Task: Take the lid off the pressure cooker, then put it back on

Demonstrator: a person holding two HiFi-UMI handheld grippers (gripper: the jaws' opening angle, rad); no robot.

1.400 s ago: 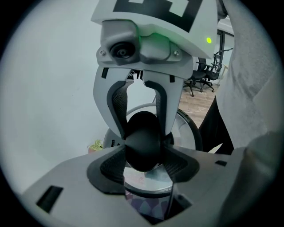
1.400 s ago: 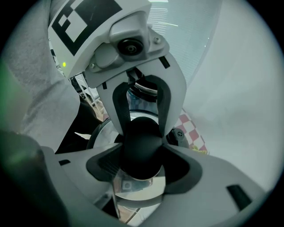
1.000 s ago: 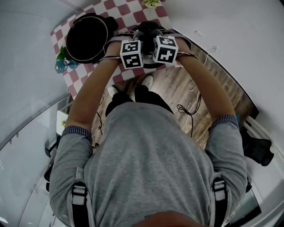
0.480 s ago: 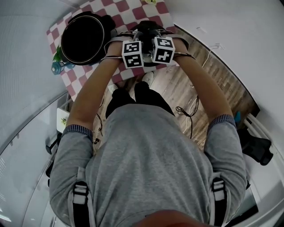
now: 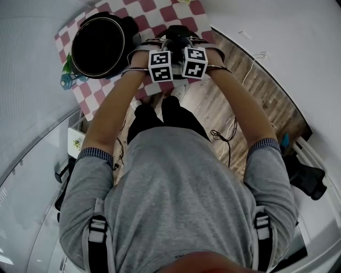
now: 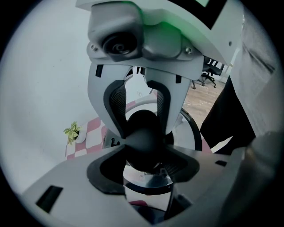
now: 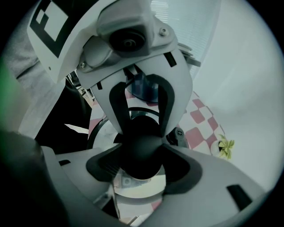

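Observation:
The open black pressure cooker pot [image 5: 100,45] stands on the red-and-white checkered table [image 5: 160,13]. To its right, both grippers hold the lid by its round black knob [image 6: 143,135] [image 7: 141,148] from opposite sides. My left gripper [image 6: 144,155] and my right gripper [image 7: 140,166] are each shut on the knob and face each other. The shiny metal lid [image 6: 148,188] [image 7: 137,186] hangs under the knob. In the head view the marker cubes of the left gripper [image 5: 160,66] and the right gripper [image 5: 194,62] hide most of the lid. I cannot tell whether the lid touches the table.
A small potted plant [image 6: 72,131] [image 7: 225,148] sits at the table's far edge. A blue-green object [image 5: 66,79] lies left of the pot. Wooden floor [image 5: 256,90] with a black cable [image 5: 224,133] lies below. The person's legs stand against the table's near edge.
Both grippers have sunk toward the table with the lid, staying side by side and shut on the knob. The pot has kept its place.

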